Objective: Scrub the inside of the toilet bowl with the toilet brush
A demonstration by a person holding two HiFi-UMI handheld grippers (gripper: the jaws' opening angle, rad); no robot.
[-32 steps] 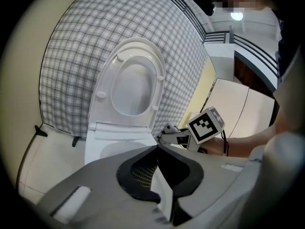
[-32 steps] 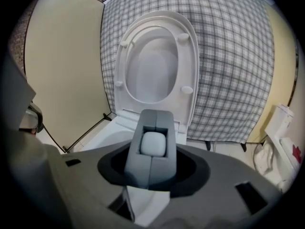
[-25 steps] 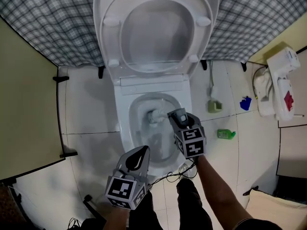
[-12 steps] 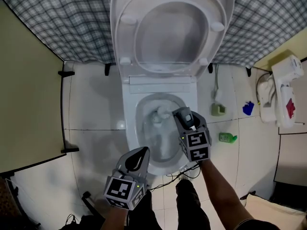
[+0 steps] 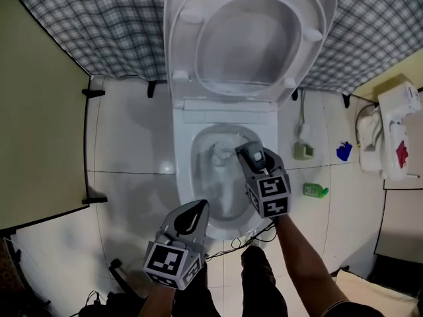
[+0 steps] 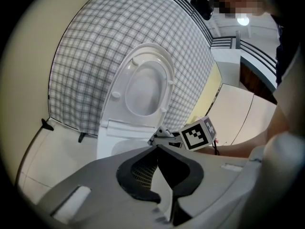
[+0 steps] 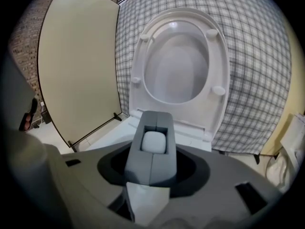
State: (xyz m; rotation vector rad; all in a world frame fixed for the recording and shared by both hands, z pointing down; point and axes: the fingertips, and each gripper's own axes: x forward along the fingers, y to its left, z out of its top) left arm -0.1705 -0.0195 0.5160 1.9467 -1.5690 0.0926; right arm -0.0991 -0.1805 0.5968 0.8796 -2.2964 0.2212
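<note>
Head view: from overhead, steeply down onto the white ceramic toilet bowl [image 5: 184,177].
Left gripper view: low, facing the raised white plastic seat [image 6: 119,87].
Right gripper view: nearer, same seat.
Shared: seat, grey checked wall [image 7: 257,56].

Each hand carries a gripper of grey moulded plastic. The left gripper [image 5: 193,208] tapers to a rounded beak, and its jaws have a black lining with a fine mesh pattern. The right gripper [image 5: 243,153] ends in blunter, squared jaws. Each one bears a cube of black-and-white square markers, the left cube [image 5: 172,264] and the right cube [image 5: 269,197]. A thin black cable [image 5: 228,246] trails between them. The right forearm [image 5: 301,263] is bare, and dark trousers [image 5: 264,289] cover the legs.
</note>
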